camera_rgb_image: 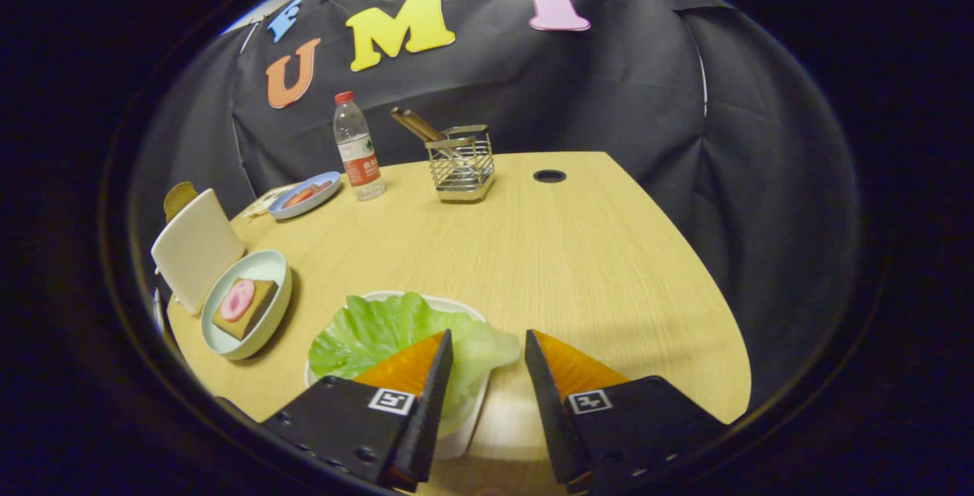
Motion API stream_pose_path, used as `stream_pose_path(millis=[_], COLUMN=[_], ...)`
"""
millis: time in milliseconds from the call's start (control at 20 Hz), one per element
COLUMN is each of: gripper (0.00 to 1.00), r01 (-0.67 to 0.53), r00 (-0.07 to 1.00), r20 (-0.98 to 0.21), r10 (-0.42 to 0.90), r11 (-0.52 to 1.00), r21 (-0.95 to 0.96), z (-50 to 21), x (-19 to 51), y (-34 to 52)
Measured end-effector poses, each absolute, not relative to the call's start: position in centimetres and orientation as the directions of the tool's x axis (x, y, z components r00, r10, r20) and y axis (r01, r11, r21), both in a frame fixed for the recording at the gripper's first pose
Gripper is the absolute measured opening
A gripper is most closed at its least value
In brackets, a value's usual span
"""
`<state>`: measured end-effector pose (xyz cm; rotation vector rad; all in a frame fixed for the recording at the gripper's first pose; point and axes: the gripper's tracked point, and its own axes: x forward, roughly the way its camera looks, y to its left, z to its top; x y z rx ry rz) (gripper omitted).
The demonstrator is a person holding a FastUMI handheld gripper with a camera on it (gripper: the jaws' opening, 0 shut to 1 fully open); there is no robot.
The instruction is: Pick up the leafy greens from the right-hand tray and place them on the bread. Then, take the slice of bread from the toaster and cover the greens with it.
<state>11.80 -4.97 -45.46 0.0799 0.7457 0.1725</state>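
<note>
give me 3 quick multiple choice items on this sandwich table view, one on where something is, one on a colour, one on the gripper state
1. Where does the lettuce leaf lie?
A. in the white tray, just ahead of and partly under the fingers
B. on the bread in the round bowl
C. inside the wire holder

2. What colour is the cap of the water bottle?
A. blue
B. red
C. white

3. How does the gripper stand?
A. shut on the lettuce
B. shut on a slice of bread
C. open, with nothing held between its fingers

Answers:
1 A: the green leaf spreads over the white tray at the table's near edge, one finger overlapping it, while the bread in the pale bowl carries only a pink slice.
2 B: the clear bottle beside the blue plate has a red cap.
3 C: a wide gap shows between the two fingers.
</note>
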Motion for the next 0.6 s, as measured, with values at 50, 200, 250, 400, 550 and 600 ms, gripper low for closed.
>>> stream_pose_path(millis=[50,200,250,400,550,600], gripper=[0.53,0.32,0.25,0.04,0.04,0.04], r01=[-0.124,-0.107,-0.107,-0.082,-0.077,-0.073], r00=[0.720,0.734,0.729,0.739,0.748,0.756], r20=[-0.672,-0.662,-0.669,-0.665,-0.654,-0.646], r10=[0.175,0.148,0.143,0.108,0.111,0.106], r11=[0.984,0.989,0.990,0.994,0.994,0.994], r21=[0.124,0.103,0.096,0.070,0.081,0.079], z=[-45.7,-45.0,-45.3,-45.2,-44.4,-43.7], x=[11.8,12.0,11.8,12.1,11.8,11.7], y=[-5.0,-5.4,-5.3,-5.7,-5.6,-5.6])
